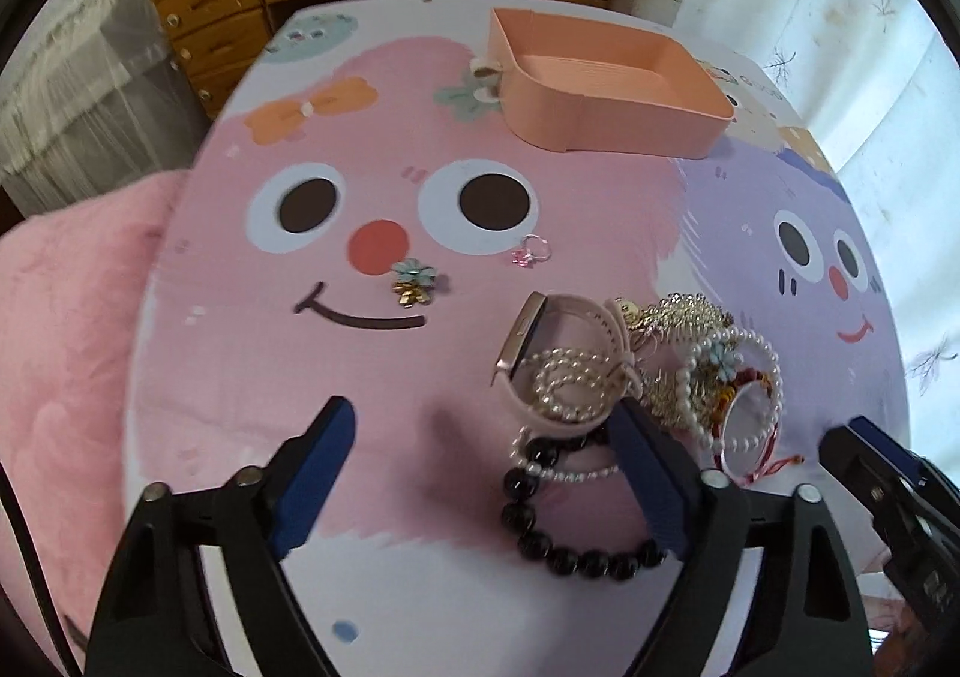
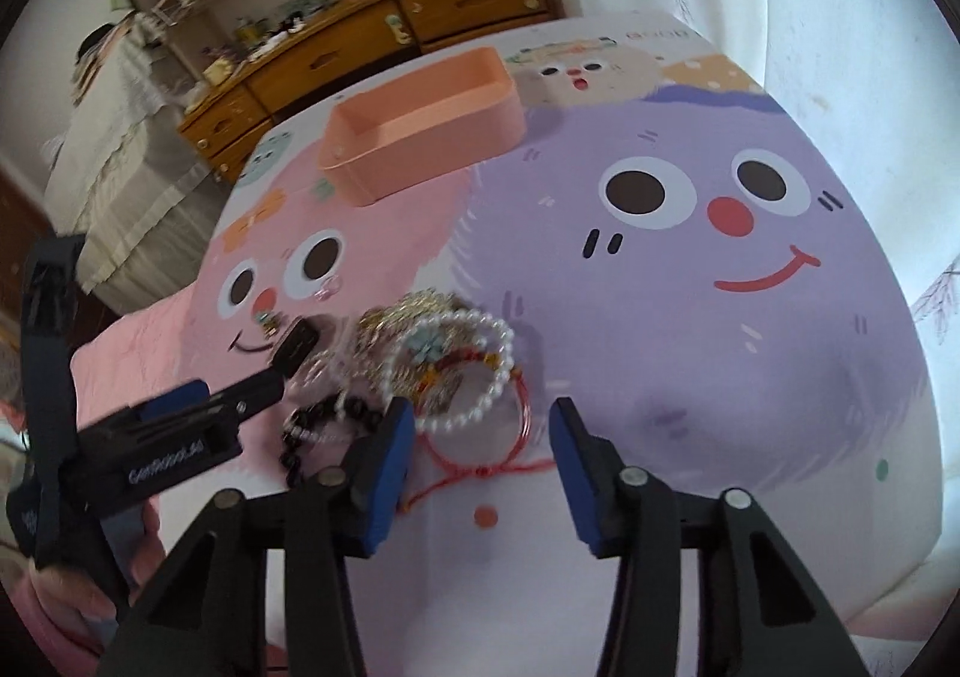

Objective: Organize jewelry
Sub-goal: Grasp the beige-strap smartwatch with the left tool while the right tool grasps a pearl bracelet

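1. Left edge of left wrist view: pink plush blanket (image 1: 72, 353) beside the table (image 1: 198, 233), whose cover carries printed cartoon faces.
2. Left gripper (image 1: 480, 431): jaws spread wide, nothing between them. Right-hand finger tip sits against the jewelry heap; left finger over bare cover.
3. Flower hair clip (image 1: 414, 281) lies alone beside the pink face's printed red nose, apart from the heap.
4. Small pink ring (image 1: 531, 251) further right, below the printed right eye, also alone.
5. Pink tray (image 1: 600, 119) at the far side of the table, upright; no contents visible.
6. Heap, near-centre right: pink watch (image 1: 534, 359) on its edge, pearl strands looped through it; black bead bracelet (image 1: 540, 521) trailing toward the camera; gold chain pile (image 1: 684, 317) and pearl bracelet (image 1: 762, 377) right of the watch. Individual pieces are hard to separate where tangled.
7. Red cord bracelet (image 2: 516, 425) at the heap's near edge.
8. Right gripper (image 2: 483, 425): jaws apart, empty; the cord bracelet's loop lies between the tips, contact not determinable.
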{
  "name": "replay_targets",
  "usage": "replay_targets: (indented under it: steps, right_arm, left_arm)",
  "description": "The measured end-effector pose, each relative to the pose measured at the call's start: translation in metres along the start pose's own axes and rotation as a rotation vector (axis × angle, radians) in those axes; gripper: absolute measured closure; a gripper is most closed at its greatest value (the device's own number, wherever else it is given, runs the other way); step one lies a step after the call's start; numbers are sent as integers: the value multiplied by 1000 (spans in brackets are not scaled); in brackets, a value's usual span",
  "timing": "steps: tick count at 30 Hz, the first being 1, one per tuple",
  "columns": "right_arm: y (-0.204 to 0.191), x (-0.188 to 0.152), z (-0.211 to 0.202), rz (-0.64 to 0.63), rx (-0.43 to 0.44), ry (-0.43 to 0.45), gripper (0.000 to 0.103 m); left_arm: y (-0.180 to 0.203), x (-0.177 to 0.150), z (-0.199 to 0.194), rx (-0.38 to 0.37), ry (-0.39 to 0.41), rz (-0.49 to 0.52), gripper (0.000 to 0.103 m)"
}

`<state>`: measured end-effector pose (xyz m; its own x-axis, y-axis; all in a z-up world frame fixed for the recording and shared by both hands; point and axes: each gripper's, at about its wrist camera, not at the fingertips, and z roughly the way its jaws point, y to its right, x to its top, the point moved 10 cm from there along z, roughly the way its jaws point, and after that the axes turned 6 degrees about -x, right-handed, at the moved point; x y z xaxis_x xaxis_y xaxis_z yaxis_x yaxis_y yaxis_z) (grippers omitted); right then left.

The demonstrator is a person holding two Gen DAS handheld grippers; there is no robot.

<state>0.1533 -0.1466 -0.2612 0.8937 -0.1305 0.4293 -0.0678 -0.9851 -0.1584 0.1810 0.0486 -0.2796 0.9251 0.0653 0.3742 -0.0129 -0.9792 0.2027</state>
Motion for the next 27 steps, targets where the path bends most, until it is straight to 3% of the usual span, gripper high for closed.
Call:
replay_targets:
  steps: [3, 5, 7, 10, 13, 16, 21, 27]
  right_arm:
    - [5, 11, 17, 19, -21, -32, 68]
    - [7, 18, 24, 31, -18, -46, 70]
    - [7, 20, 31, 23, -27, -65, 79]
    - [4, 23, 43, 32, -15, -108, 88]
    - [0, 23, 51, 33, -16, -141, 89]
    - [-2, 21, 58, 26, -24, -172, 96]
    - [-4, 27, 59, -22, -4, -173, 96]
    - [-18, 47, 40, -79, 79, -139, 96]
  left_arm:
    - [-1, 4, 20, -50, -33, -15, 41]
    - [-4, 5, 29, -67, -51, -18, 46]
    - [-2, 4, 34, -107, -63, -2, 55]
    - [-1, 7, 37, -162, -74, 31, 75]
    - [1, 10, 40, -187, -74, 46, 87]
    - [0, 15, 45, -204, -78, 43, 89]
    - [-5, 19, 40, -180, -73, 47, 90]
    - [-4, 33, 11, -179, 2, 28, 91]
